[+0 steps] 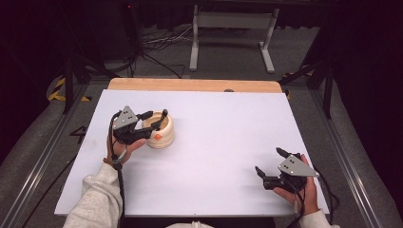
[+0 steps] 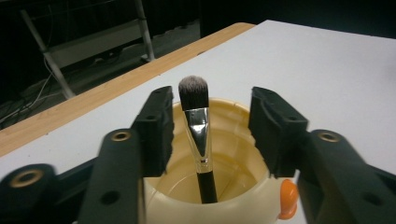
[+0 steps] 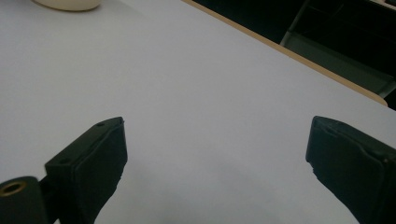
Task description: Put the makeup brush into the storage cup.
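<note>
A cream round cup (image 1: 161, 137) with an orange knob (image 2: 288, 198) on its side stands on the left part of the white table (image 1: 214, 142). A make-up brush (image 2: 201, 140) with a black handle, silver ferrule and dark bristles stands in it, bristles up, leaning on the rim. My left gripper (image 1: 148, 126) sits at the cup's rim, and its black jaws stand on either side of the brush without touching it. At the near right of the table my right gripper (image 1: 267, 160) is open over bare tabletop with nothing between its fingers (image 3: 93, 154).
A wooden strip (image 1: 190, 84) runs along the table's far edge. Beyond it on the floor are a grey metal stand (image 1: 233, 28) and loose cables (image 1: 161, 45). Metal rails (image 1: 43, 147) flank the table. The cup (image 3: 67, 3) shows far off in the right gripper view.
</note>
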Demonstrator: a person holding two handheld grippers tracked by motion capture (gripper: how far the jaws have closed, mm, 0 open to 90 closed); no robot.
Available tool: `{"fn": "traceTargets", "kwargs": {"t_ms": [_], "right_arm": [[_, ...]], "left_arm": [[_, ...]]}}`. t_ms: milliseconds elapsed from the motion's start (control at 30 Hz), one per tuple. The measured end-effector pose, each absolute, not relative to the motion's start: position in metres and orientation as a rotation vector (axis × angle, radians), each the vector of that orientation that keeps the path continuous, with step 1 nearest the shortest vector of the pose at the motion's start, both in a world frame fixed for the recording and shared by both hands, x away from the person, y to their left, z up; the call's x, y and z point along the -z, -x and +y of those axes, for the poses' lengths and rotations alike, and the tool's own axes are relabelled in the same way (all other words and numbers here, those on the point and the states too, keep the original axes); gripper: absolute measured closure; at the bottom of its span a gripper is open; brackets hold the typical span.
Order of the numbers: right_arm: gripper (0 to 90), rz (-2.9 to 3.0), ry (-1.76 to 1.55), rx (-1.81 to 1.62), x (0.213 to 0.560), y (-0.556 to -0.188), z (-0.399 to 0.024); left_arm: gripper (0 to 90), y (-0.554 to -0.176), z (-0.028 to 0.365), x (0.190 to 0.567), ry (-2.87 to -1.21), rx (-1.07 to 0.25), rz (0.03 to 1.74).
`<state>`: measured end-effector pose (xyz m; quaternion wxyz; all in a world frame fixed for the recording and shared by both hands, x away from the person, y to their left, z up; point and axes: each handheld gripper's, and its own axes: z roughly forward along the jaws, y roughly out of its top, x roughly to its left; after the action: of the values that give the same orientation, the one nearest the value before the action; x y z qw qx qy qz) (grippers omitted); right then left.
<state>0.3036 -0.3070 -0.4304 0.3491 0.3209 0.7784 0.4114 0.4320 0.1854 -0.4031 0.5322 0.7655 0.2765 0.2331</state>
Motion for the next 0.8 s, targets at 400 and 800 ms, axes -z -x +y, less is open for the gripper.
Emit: {"fn": "traceTargets", "kwargs": {"t_ms": [400,800], "right_arm": [[6.3,2.018,-0.83,-1.068,0.43,-0.304,-0.307],[6.3,2.019,-0.831,-1.067,0.43,-0.304,-0.307]], "left_arm": [[19.1,-0.426,0.193,0.404,-1.784,-0.622,0.696],[4.2,-0.424,0.199,0.406,-1.774,-0.639,0.738]]}}
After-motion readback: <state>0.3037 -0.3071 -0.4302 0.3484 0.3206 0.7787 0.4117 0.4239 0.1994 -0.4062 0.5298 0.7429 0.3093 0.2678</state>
